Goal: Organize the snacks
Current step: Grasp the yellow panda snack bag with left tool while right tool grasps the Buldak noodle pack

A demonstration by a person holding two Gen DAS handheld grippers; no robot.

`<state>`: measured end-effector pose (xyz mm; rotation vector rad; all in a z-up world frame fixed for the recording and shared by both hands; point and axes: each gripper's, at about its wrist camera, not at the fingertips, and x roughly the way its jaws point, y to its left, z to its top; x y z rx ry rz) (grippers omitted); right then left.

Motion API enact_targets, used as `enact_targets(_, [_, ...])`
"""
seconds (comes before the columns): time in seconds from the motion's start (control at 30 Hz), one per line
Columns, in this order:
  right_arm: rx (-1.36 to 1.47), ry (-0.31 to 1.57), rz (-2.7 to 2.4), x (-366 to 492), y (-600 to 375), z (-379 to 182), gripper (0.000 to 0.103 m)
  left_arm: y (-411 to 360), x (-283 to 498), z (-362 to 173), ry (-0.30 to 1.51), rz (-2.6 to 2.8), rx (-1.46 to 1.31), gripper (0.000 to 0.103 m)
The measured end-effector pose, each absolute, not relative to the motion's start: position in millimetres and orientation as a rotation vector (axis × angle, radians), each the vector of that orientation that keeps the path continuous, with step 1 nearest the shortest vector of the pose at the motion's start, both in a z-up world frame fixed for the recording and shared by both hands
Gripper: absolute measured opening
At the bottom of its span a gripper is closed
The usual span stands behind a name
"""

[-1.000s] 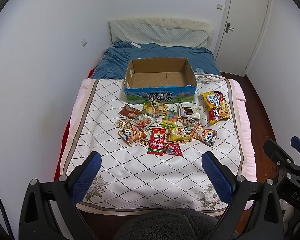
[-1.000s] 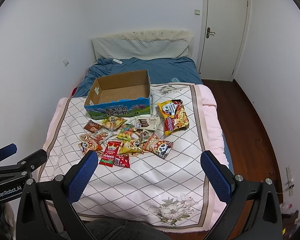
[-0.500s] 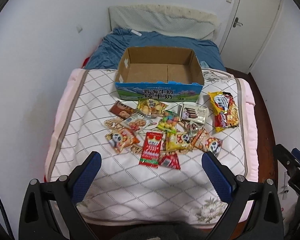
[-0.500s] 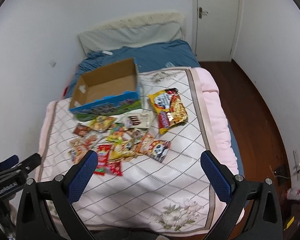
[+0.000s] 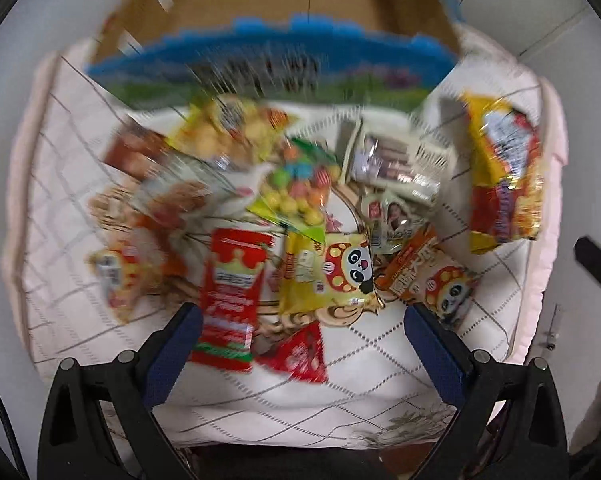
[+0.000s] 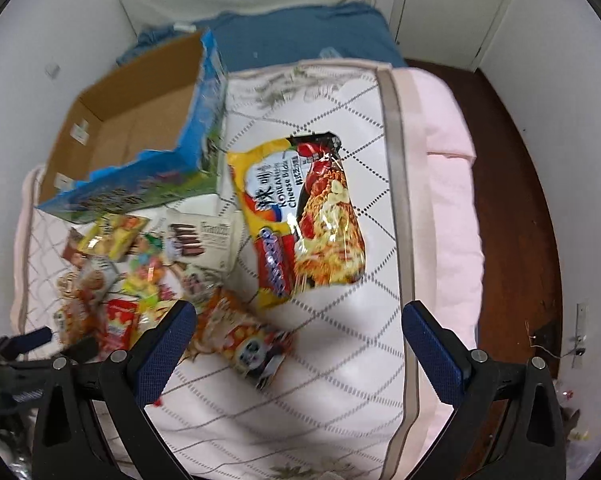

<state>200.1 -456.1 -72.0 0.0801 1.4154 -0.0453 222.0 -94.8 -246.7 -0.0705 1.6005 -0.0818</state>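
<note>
The snacks are all thin plastic-film packets, which I judge light, crinkly and slippery, their contents easily crushed, so each is best pinched by a flat sealed edge rather than across its puffed middle. Straight ahead of the left gripper (image 5: 302,346), whose blue-padded jaws stand wide apart and hold nothing, lie the small red triangular packet (image 5: 300,354) nearest, the long red crown-printed packet (image 5: 232,296) just inside its left finger, and the yellow panda-printed packet (image 5: 332,276) beyond. The open brown cardboard box with a blue and green printed front (image 5: 276,68) stands past the pile, empty as far as shows. The right gripper (image 6: 298,344) is equally wide open and empty; the orange panda packet (image 6: 244,344) lies between its fingers, the large yellow noodle bag (image 6: 300,220) further ahead on the white quilted bedspread (image 6: 340,360).
</note>
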Motion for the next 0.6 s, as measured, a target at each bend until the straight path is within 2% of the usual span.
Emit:
enact_targets(0.27, [0.030, 1.508, -0.053, 258.0, -467.2, -139.2, 0.103, -113.7, 244.3, -309.9, 1.714, -0.067, -0.101, 0.103])
enact_targets(0.6, [0.046, 1.611, 0.041, 282.8, -464.7, -183.5, 0.103, -132.5, 234.3, -353.2, 1.800, -0.074, -0.060, 0.103])
